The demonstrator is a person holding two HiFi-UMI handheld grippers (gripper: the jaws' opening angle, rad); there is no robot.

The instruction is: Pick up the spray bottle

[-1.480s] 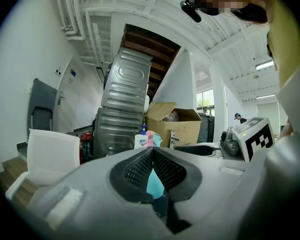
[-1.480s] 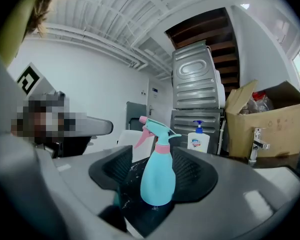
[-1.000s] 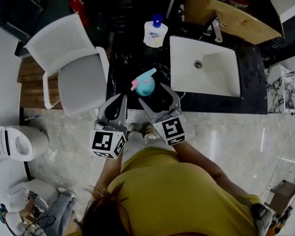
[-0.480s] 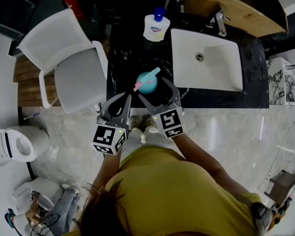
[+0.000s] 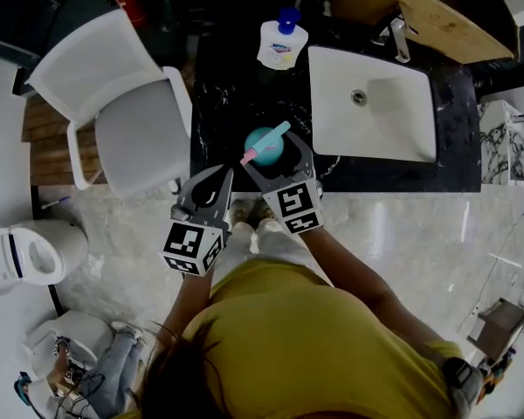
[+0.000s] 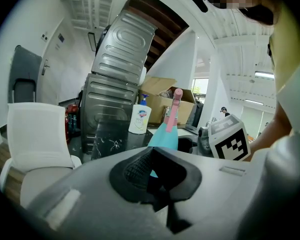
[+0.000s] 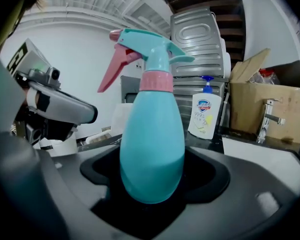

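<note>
spray bottle [image 7: 152,134] stands on the surface [image 5: 223,103], between my right gripper [image 5: 275,155]'s spread jaws, which have just been opening: either about to grab or just released. left gripper [image 6: 150,166] pressed together, empty.

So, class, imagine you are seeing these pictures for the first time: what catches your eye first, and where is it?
The turquoise-and-pink spray bottle stands out, upright on the dark counter between the jaws of the right gripper, which have just been opening. In the head view a white soap dispenser stands farther back, with a white sink to the right and a white chair to the left.
</note>
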